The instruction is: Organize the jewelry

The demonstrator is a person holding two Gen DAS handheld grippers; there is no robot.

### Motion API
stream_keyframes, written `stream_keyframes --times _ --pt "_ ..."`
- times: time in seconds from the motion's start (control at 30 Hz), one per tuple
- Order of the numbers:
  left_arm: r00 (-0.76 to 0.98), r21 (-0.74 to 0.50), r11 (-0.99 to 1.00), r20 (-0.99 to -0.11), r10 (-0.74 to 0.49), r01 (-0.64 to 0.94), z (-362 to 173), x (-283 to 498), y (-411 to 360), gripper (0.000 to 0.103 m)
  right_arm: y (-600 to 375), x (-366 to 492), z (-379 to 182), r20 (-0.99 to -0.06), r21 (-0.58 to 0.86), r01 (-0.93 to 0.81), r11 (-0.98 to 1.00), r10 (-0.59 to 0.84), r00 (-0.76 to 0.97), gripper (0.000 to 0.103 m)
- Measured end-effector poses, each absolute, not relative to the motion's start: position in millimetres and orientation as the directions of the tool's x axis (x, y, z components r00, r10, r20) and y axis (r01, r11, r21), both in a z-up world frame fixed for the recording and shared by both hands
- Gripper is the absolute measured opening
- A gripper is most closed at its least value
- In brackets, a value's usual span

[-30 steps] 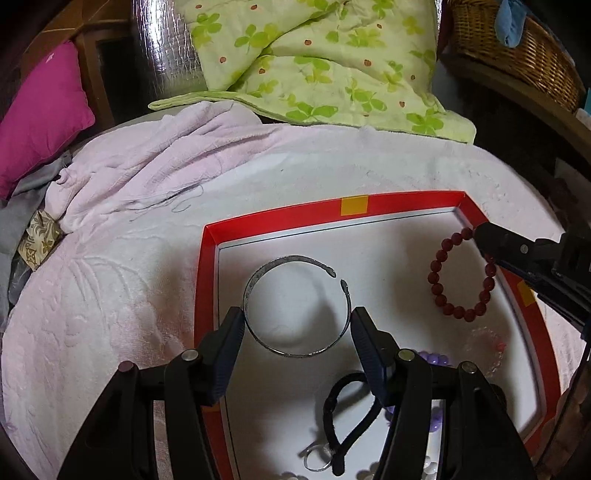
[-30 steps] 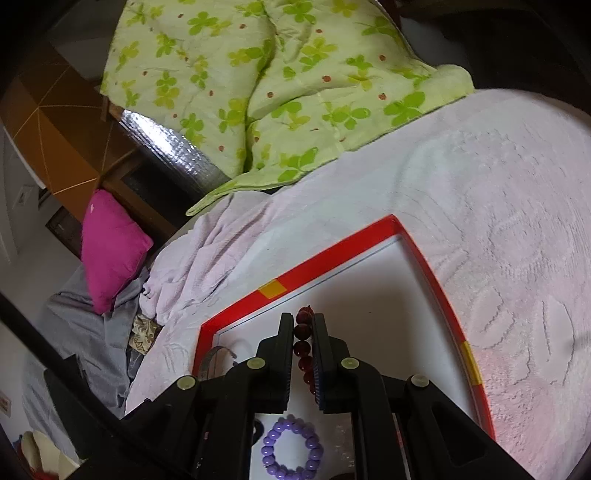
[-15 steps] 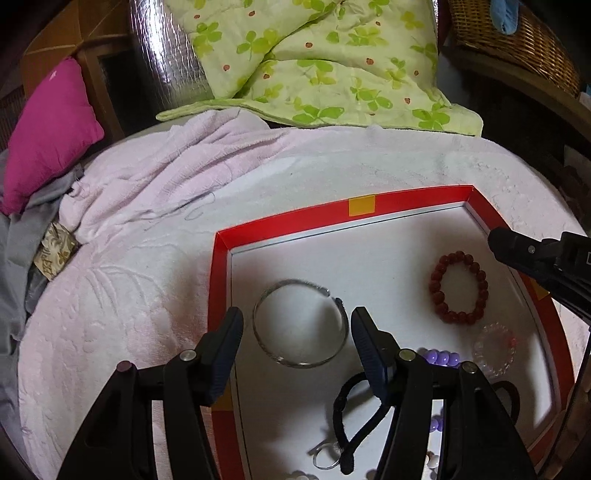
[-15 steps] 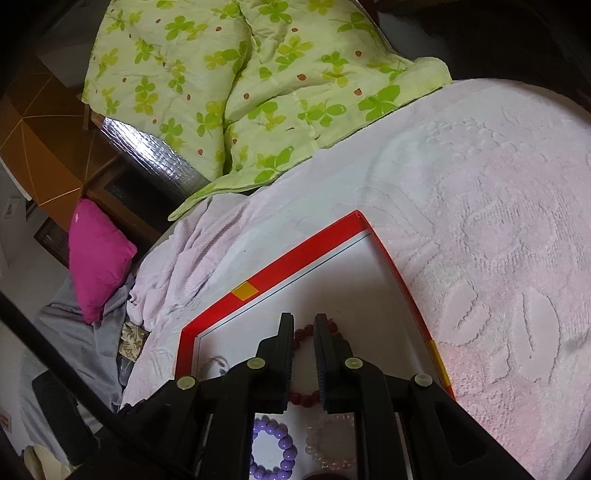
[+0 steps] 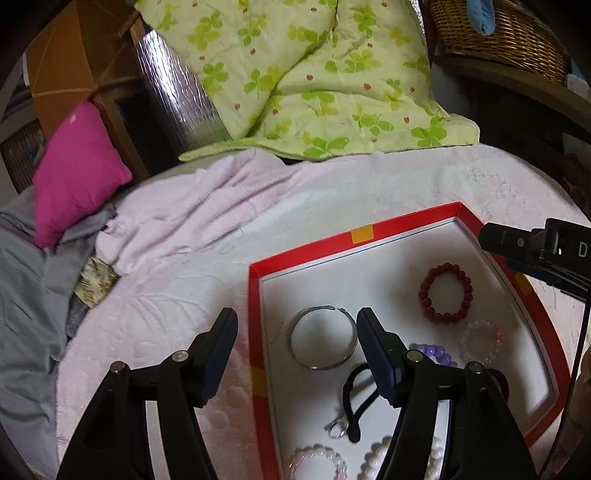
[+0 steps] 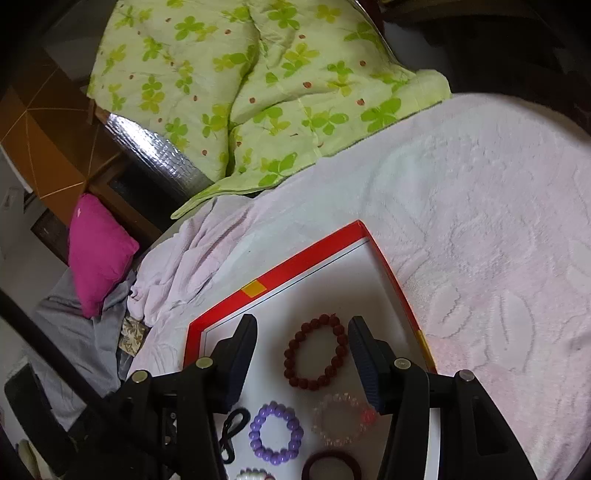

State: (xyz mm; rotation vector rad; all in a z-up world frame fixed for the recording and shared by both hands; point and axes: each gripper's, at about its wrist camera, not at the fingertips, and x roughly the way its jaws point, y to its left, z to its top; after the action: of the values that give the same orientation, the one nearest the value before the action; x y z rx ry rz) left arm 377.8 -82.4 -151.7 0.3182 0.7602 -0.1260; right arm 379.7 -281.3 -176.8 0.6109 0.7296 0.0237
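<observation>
A red-rimmed white tray point(image 5: 306, 251) point(image 6: 280, 269) lies on the pink bedspread. On its floor lie a silver cuff bangle point(image 5: 322, 338), a dark red bead bracelet point(image 5: 445, 293) point(image 6: 315, 350), a purple bead bracelet point(image 6: 275, 432), a clear pink bracelet point(image 6: 341, 419), a black cord point(image 5: 356, 397) and white bead bracelets point(image 5: 317, 463). My left gripper point(image 5: 295, 341) hovers above the bangle, its jaws opening, nothing pressed between them. My right gripper point(image 6: 301, 349) is opening too; the red bead bracelet lies flat on the tray between its fingers, untouched.
A green clover-print quilt point(image 5: 314, 74) is heaped at the far side of the bed. A magenta cushion point(image 5: 77, 166) and grey cloth point(image 5: 26, 295) lie to the left. A wicker basket point(image 5: 498, 33) stands at the back right. The pink bedspread point(image 6: 498, 240) spreads right of the tray.
My right gripper has opened and let go of the red bead bracelet, which now lies on the tray. My left gripper has risen and drawn back from the silver bangle.
</observation>
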Motion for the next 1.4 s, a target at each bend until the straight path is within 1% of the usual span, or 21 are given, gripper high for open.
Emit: stream_keyframes --times 0.17,0.33,0.47,0.5,0.53,0.57,0.6,0.67,0.77,0.83,0.9,1.0,1.03,1.1,1.17,1.27,1.4 --pt "0.751 0.286 0.937 -0.660 0.039 0.203 -138.4 350.5 -81.3 0.069 -280.6 358.2 -158.2 -0.612 0.495 0.180 0.850 0.193 0.767 0.055" --pt "0.754 0.266 0.945 -0.656 0.034 0.189 -125.0 322.0 -76.7 0.069 -275.5 334.3 -140.7 -0.619 0.415 0.180 0.892 0.131 0.774 0.055" --pt "0.759 0.228 0.959 -0.651 0.022 0.168 -109.9 292.4 -72.2 0.069 -271.7 302.4 -130.3 -0.626 0.339 0.169 0.925 0.088 0.775 0.055" --pt "0.763 0.222 0.961 -0.646 0.019 0.164 -106.4 283.0 -70.5 0.070 -270.7 292.0 -127.7 -0.628 0.314 0.167 0.935 0.073 0.774 0.055" --pt "0.766 0.219 0.962 -0.643 0.017 0.162 -103.5 273.9 -68.8 0.073 -270.4 281.2 -125.3 -0.630 0.294 0.167 0.941 0.059 0.775 0.055" --pt "0.771 0.219 0.964 -0.637 0.023 0.153 -100.3 260.2 -66.0 0.080 -270.4 272.1 -123.9 -0.629 0.284 0.170 0.944 0.050 0.775 0.055" --pt "0.778 0.223 0.966 -0.628 0.037 0.134 -98.2 246.7 -62.5 0.082 -270.5 258.9 -121.8 -0.628 0.277 0.174 0.945 0.041 0.777 0.055" --pt "0.790 0.211 0.972 -0.611 0.048 0.104 -94.8 213.4 -52.6 0.084 -267.8 229.3 -119.0 -0.625 0.253 0.171 0.952 0.026 0.780 0.056" --pt "0.778 0.174 0.980 -0.627 0.037 0.093 -85.9 170.9 -37.0 0.085 -259.1 178.1 -118.2 -0.624 0.194 0.168 0.966 -0.010 0.781 0.060" --pt "0.780 0.172 0.983 -0.623 0.058 0.064 -73.6 148.0 -27.0 0.085 -251.4 145.4 -115.2 -0.625 0.171 0.150 0.974 -0.011 0.781 0.060" --pt "0.795 0.184 0.983 -0.599 0.099 0.016 -50.9 122.1 -15.7 0.085 -244.8 119.3 -107.1 -0.617 0.152 0.139 0.978 -0.016 0.787 0.060" --pt "0.823 0.196 0.980 -0.552 0.134 -0.027 -21.2 89.4 -5.5 0.085 -230.0 77.3 -77.7 -0.592 0.105 0.093 0.990 -0.013 0.806 0.061" --pt "0.837 0.206 0.978 -0.528 0.144 -0.038 -10.5 76.2 -1.6 0.085 -225.9 63.3 -65.4 -0.578 0.096 0.078 0.992 -0.008 0.816 0.062" --pt "0.855 0.245 0.967 -0.483 0.189 -0.075 11.1 46.5 3.8 0.086 -220.0 32.9 -38.5 -0.543 0.090 0.059 0.994 0.000 0.840 0.075" --pt "0.859 0.275 0.959 -0.471 0.202 -0.075 23.8 26.4 6.3 0.088 -212.9 0.3 -9.7 -0.497 0.088 0.030 0.996 0.018 0.868 0.081" --pt "0.878 0.279 0.959 -0.443 0.182 -0.058 41.1 -3.3 10.1 0.088 -197.8 -36.8 17.6 -0.453 0.046 0.011 0.999 0.011 0.891 0.085" --pt "0.891 0.221 0.973 -0.425 0.160 -0.070 59.1 -28.0 19.8 0.089 -183.6 -61.1 35.3 -0.436 0.009 0.029 1.000 -0.022 0.900 0.087"
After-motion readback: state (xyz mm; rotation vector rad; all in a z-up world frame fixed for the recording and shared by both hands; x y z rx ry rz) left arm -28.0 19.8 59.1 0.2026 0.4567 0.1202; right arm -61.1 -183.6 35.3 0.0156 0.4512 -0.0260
